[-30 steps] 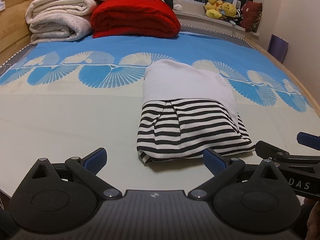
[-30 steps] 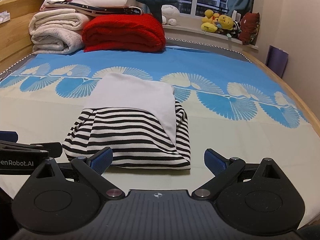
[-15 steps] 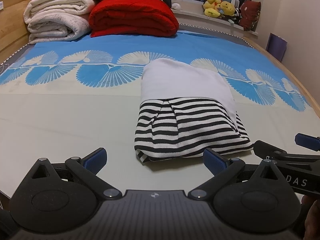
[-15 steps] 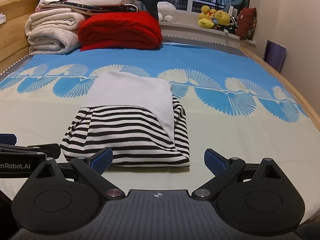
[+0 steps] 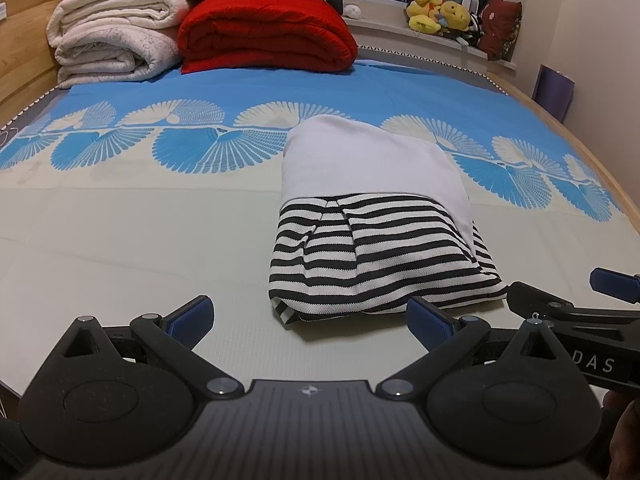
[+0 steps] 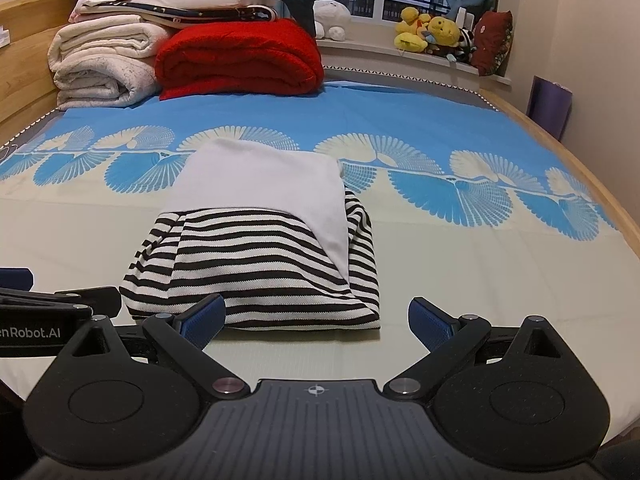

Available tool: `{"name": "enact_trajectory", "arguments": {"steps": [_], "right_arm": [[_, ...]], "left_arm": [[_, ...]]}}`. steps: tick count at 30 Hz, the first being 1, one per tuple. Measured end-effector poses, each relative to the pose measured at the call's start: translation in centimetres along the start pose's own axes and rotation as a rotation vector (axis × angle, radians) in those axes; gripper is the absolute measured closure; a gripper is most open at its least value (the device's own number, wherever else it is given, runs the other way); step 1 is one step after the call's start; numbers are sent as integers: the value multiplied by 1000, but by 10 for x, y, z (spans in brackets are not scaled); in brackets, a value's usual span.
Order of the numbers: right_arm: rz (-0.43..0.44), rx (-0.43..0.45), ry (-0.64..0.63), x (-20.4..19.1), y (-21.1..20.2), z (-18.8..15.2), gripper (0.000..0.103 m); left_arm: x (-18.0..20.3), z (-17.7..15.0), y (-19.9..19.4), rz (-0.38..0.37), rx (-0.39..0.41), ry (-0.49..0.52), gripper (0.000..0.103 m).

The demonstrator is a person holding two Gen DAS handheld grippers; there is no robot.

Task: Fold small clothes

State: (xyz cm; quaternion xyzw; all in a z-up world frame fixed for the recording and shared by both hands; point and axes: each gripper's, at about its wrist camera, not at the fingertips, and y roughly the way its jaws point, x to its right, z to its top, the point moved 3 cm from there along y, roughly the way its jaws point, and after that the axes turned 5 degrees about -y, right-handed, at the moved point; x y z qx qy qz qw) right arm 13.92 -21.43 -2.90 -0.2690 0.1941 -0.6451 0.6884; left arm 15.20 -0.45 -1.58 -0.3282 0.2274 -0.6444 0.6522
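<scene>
— How does our black-and-white striped knit garment with the plain white panel (image 5: 372, 240) look?
— Folded into a neat rectangle on the blue-and-cream bedsheet (image 5: 120, 216). We hold the left gripper (image 5: 310, 314) and right gripper (image 6: 316, 314) spread wide, empty, just before it

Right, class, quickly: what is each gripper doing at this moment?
Left gripper: open, holding nothing.
Right gripper: open, holding nothing, just short of the folded striped garment.

Both wrist cameras sit low at the bed's (image 5: 120, 240) near edge, side by side — facing its far edge, sharing the folded garment (image 6: 256, 256).
</scene>
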Motion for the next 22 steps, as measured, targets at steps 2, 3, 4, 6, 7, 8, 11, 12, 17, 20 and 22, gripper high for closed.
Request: {"name": "enact_trajectory", "arguments": {"steps": [2,3,4,6,7,8,11,12,17,20,22], "right_arm": [[0,-1,1,0,0,0,5],[0,-2,2,0,0,0,5],[-1,-4,3,1,1,0,5],[-3,-7,3,0,1,-1,5],[-4,-9,3,0,2,0,5],[-4,-10,4,1,2,0,5],[-4,-13,3,0,3,0,5],[-4,-13,4,0,3,0,5],[-3,-13,4,1,2,0,5],[-4,-12,3,0,2,0,5],[-4,-13,3,0,3,0,5]], "left_arm": [[0,0,0,0,0,-1,1],[0,0,0,-2,0,-3,1],[0,0,0,-3,0,-3,1],[-1,-1,1,-6,-1,-2,1],[-1,-1,1,-8,-1,-1,1],[-2,-2,2,-10,-1,0,1],[-3,-2,2,-12,-2,1,1],[-3,-2,2,-13,-3,1,1],[-4,-2,2,-15,-5,1,1],[-4,-2,3,-15,-7,0,1],[-3,-1,3,-15,-8,-1,1]]}}
